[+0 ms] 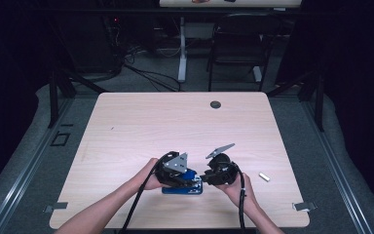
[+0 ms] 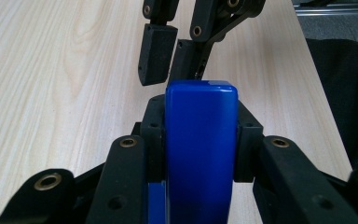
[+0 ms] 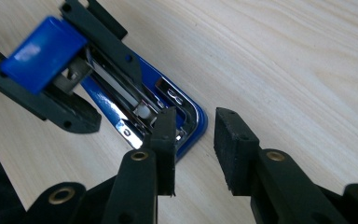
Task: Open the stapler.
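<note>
Right gripper [image 3: 193, 154] at bottom of frame, jaws apart, nothing pinched; one jaw tip at chrome front end of blue stapler [image 3: 186, 135] (base flat on wooden table [image 3: 298, 60]). Upper left: left gripper [image 3: 51, 70] clamps raised blue top.

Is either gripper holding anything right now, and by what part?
The left gripper clamps the stapler by the sides of its raised blue top arm. The right gripper holds nothing; its fingers stand apart over the base's front end.
</note>
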